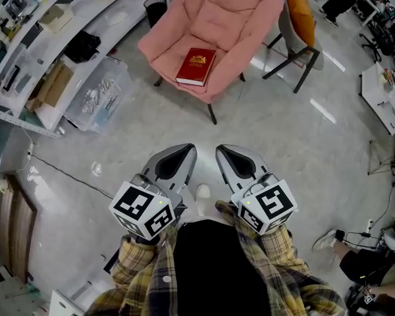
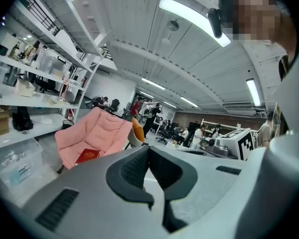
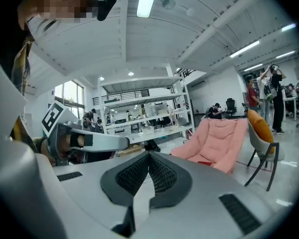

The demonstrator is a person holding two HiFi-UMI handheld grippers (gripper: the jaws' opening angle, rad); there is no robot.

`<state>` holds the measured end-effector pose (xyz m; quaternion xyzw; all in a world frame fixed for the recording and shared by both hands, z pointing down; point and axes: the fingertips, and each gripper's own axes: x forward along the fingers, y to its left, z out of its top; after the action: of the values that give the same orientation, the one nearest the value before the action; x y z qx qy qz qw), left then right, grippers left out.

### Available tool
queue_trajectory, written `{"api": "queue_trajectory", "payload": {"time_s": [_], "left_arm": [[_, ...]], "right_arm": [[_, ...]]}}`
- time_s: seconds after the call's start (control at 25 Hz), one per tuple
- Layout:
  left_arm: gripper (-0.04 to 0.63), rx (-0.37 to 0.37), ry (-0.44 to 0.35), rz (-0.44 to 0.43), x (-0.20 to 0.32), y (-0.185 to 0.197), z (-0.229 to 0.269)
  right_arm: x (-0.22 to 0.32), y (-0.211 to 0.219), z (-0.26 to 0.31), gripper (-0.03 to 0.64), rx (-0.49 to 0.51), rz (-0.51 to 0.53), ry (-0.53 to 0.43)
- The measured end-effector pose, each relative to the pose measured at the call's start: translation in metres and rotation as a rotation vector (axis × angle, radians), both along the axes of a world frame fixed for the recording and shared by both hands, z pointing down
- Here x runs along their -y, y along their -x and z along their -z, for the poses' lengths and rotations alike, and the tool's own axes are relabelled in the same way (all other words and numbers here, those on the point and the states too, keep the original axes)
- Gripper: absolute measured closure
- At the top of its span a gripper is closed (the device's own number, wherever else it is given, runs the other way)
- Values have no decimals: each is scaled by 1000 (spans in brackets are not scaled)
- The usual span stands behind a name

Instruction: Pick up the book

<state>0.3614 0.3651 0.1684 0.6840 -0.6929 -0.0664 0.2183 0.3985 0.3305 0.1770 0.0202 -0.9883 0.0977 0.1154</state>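
we see the red book (image 1: 196, 66) lying flat, cover up, on the seat of the pink chair (image 1: 247, 18), near the seat's front edge. the cover carries a gold emblem and a line of gold lettering, too small for us to read. the left tongs (image 1: 186, 150) and the right tongs (image 1: 224, 150) hang side by side over the floor (image 1: 283, 130), close to the person's plaid sleeves (image 1: 141, 268) and well apart from the chair. in each gripper view we find the ribbed pads meeting at the tip with nothing between them, so both pairs are closed and empty. each carries a cube (image 1: 143, 209) with black-and-white square markers that bear no letters. a grey chair with an orange cushion (image 1: 301, 8) stands just beside the pink one. white shelves (image 1: 85, 18) and a clear plastic bin (image 1: 99, 94) stand on its other side.
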Motion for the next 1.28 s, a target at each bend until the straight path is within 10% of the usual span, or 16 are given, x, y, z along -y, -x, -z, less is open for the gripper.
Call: {"api": "queue_trajectory", "payload": {"time_s": [1.28], "left_arm": [[592, -41, 53, -100, -33, 298, -24]], "right_arm": [[-23, 272, -29, 598, -87, -156, 50]]}}
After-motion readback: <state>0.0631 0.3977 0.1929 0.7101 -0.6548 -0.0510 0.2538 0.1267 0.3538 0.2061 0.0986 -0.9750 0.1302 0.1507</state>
